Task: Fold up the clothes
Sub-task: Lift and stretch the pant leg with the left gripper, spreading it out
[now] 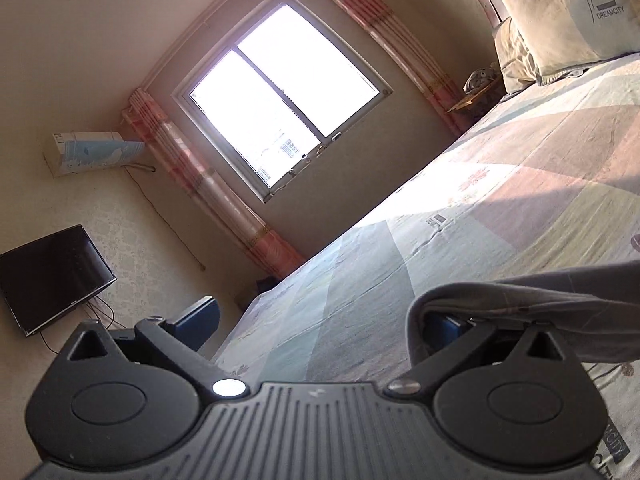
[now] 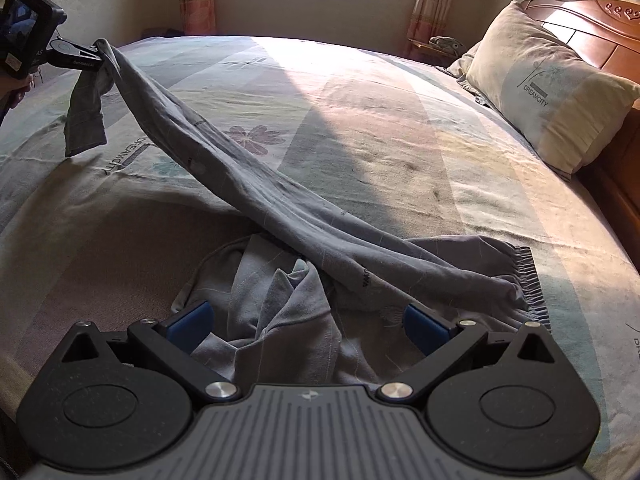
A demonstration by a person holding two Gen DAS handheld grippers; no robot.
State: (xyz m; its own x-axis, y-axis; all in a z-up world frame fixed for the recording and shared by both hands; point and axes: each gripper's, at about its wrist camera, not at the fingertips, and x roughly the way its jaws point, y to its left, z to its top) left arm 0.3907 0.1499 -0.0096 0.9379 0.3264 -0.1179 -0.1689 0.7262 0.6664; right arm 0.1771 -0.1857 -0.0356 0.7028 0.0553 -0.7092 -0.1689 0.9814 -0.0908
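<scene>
Grey trousers [image 2: 280, 200] lie bunched on the patterned bed sheet [image 2: 400, 120], with the elastic waistband [image 2: 528, 276] at the right. One leg is stretched up to the far left, where it hangs from my left gripper [image 2: 80, 54] and its end dangles. In the left wrist view my left gripper [image 1: 320, 322] stands open, and the grey cloth [image 1: 520, 296] is draped over its right finger, not pinched. My right gripper [image 2: 308, 324] is open just above the crumpled part of the trousers, its blue pads [image 2: 192, 320] on either side of the folds.
Pillows [image 2: 540, 92] lean on a wooden headboard [image 2: 592, 20] at the right. A window [image 1: 280, 100] with pink curtains faces the bed's far side, with a small bedside stand [image 2: 436, 46] next to it. A wall television [image 1: 52, 276] and an air conditioner [image 1: 88, 152] are in the left wrist view.
</scene>
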